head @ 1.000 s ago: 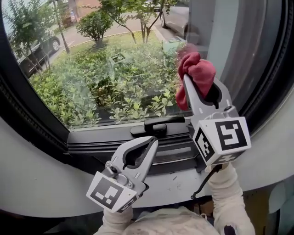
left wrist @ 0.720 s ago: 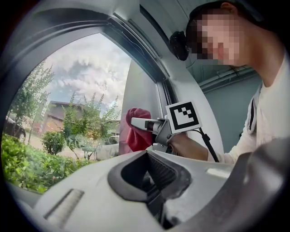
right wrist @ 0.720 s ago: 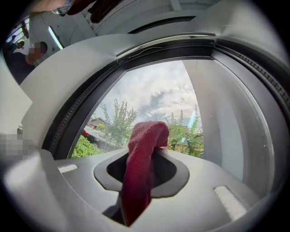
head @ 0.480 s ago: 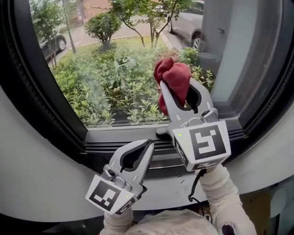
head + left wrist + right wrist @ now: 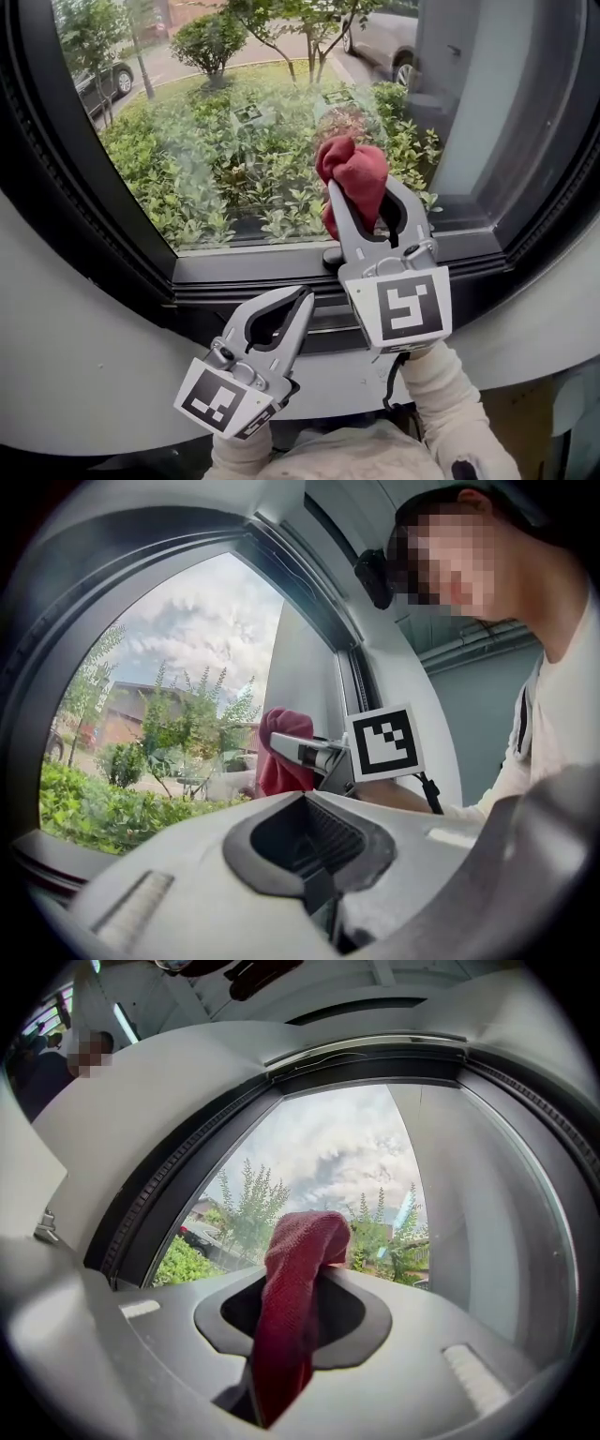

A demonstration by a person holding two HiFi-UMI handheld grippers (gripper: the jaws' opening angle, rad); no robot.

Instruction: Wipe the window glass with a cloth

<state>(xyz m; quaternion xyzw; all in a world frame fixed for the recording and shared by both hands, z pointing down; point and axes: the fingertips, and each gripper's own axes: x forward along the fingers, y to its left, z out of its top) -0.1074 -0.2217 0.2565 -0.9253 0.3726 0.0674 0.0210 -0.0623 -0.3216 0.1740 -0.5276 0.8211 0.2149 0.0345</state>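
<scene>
There are two grippers and one cloth: the right gripper (image 5: 366, 189) has its two jaws closed on the single red cloth (image 5: 354, 167). The cloth bunches above the tips, right at the lower part of the window glass (image 5: 234, 131) and just above the one dark handle (image 5: 330, 256) on the frame (image 5: 244, 274). The left gripper (image 5: 302, 300) is lower, in front of the frame and apart from the glass, with its two jaws pressed together and nothing between them. Outside, past the green bushes (image 5: 178, 178), two cars stand, a dark car (image 5: 108, 82) at the left and a grey car (image 5: 380, 39) at the right.
</scene>
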